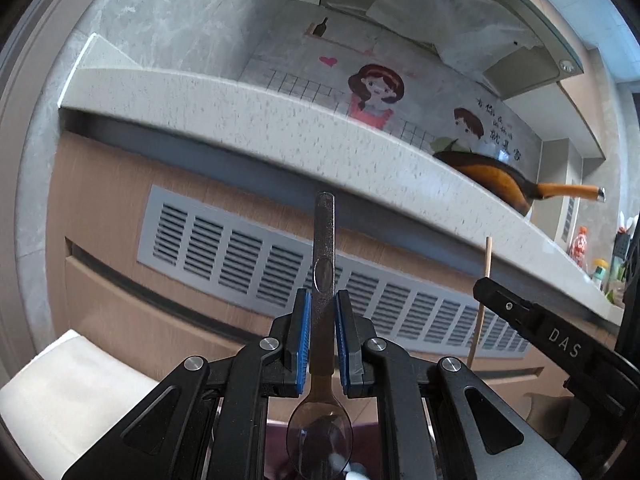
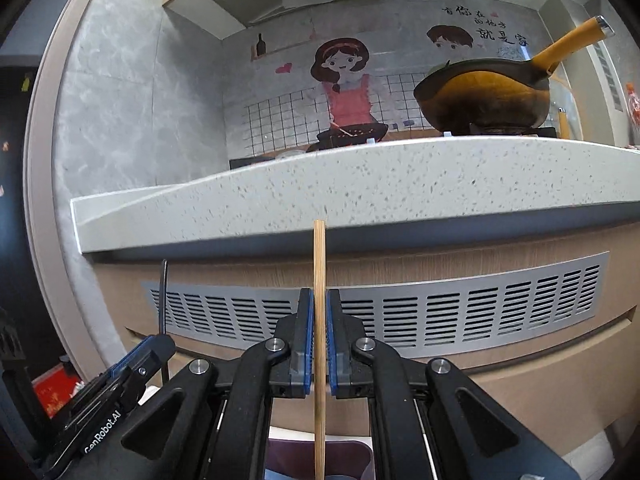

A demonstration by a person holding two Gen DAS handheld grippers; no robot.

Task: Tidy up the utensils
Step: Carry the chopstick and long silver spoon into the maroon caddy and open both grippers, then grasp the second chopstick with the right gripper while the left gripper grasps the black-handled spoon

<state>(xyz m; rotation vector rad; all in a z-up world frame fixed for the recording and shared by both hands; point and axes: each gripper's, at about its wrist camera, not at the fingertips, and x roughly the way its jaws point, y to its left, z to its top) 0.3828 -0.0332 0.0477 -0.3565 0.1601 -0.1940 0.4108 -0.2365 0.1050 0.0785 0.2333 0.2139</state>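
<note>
My left gripper (image 1: 323, 300) is shut on a dark translucent plastic spoon (image 1: 324, 248), handle pointing forward and up, bowl back between the arms. My right gripper (image 2: 319, 300) is shut on a wooden chopstick (image 2: 319, 264), held upright between the blue pads. In the left wrist view the right gripper (image 1: 532, 320) shows at the right with the chopstick (image 1: 482, 296) sticking up. In the right wrist view the left gripper (image 2: 132, 372) shows at the lower left with the spoon handle (image 2: 163, 296) above it. Both are held in front of the cabinet, below the counter edge.
A speckled white countertop (image 2: 360, 184) runs across ahead, above a wood cabinet front with a grey vent grille (image 2: 460, 312). A wok with an orange handle (image 2: 484, 96) sits on the stove. A purple container (image 2: 296, 460) lies below the right gripper. A white block (image 1: 72, 392) sits lower left.
</note>
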